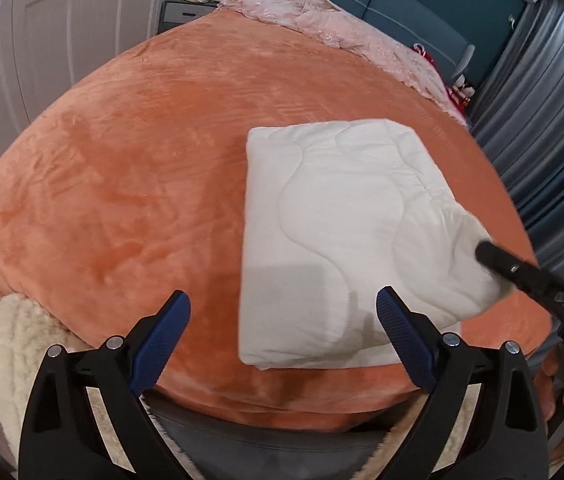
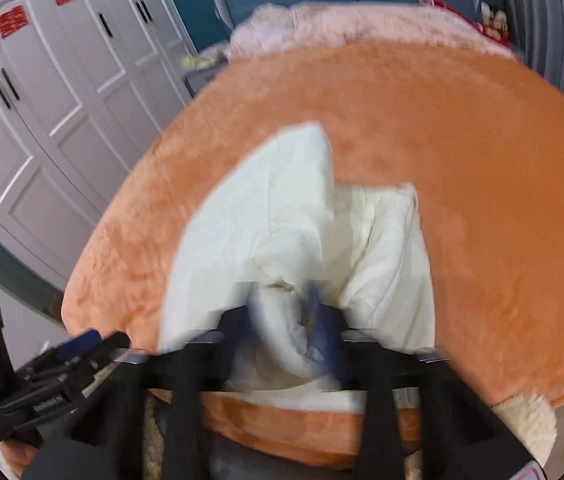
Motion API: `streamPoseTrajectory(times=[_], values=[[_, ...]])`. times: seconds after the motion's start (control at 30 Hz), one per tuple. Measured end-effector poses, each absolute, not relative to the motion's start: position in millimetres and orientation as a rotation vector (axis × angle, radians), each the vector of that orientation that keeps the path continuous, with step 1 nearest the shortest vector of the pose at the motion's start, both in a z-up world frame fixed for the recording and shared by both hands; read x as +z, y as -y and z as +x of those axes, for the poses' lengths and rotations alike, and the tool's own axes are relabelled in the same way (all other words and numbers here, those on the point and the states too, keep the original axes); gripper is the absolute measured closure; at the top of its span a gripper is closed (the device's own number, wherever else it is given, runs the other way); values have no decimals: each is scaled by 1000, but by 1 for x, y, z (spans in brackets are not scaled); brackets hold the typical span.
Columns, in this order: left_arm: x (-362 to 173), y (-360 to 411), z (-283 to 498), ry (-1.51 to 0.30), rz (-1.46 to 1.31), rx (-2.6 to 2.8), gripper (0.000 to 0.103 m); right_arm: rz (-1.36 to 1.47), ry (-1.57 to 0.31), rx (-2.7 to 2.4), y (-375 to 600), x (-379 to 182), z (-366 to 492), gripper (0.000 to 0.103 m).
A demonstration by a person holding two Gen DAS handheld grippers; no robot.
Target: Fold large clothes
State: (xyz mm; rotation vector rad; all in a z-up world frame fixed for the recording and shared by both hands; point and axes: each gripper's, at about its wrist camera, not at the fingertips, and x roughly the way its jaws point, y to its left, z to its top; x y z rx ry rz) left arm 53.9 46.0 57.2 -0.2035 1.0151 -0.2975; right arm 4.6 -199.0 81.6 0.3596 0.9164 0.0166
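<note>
a white quilted comforter (image 1: pixel 338 240), folded into a thick rectangle, lies on the orange plush blanket (image 1: pixel 121 184) that covers the bed, toward the bed's near edge and closer to its right side than its left. the left gripper (image 1: pixel 284 342) hangs over the near edge with its blue-padded fingers (image 1: pixel 161 344) spread wide apart and nothing between them; one finger is over bare orange blanket, the other over the comforter's near edge. the right gripper (image 2: pixel 282 320) has its jaws pinched on a bunched fold of the comforter (image 2: pixel 282 232) at its near right corner, the white fabric puckered and pulled up between the blurred blue pads. in the left wrist view this gripper (image 1: pixel 486 254) comes in from the right as a dark bar ending on the lifted corner, and a hand (image 1: pixel 562 396) shows below it. a crumpled pink cover (image 1: pixel 322 20) lies along the bed's far edge. a cream fleece throw (image 1: pixel 21 352) hangs at the near left corner. white wardrobe doors (image 2: pixel 41 120) stand beyond the bed's left side.
</note>
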Motion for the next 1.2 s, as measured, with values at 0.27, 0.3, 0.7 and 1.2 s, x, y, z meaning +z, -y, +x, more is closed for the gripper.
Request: streamPoseTrajectory(times=[0.27, 0.3, 0.7, 1.2], values=[[51, -22, 53, -1023, -148, -378, 16, 459, -918, -89, 245, 56, -66, 94], [49, -15, 53, -1030, -136, -388, 16, 461, -936, -104, 248, 49, -69, 94], [1, 32, 56, -1133, -13, -403, 17, 426, -1076, -204, 252, -27, -62, 94], [-21, 45, 54, -1120, 32, -358, 14, 409, -1110, -220, 234, -42, -44, 93]])
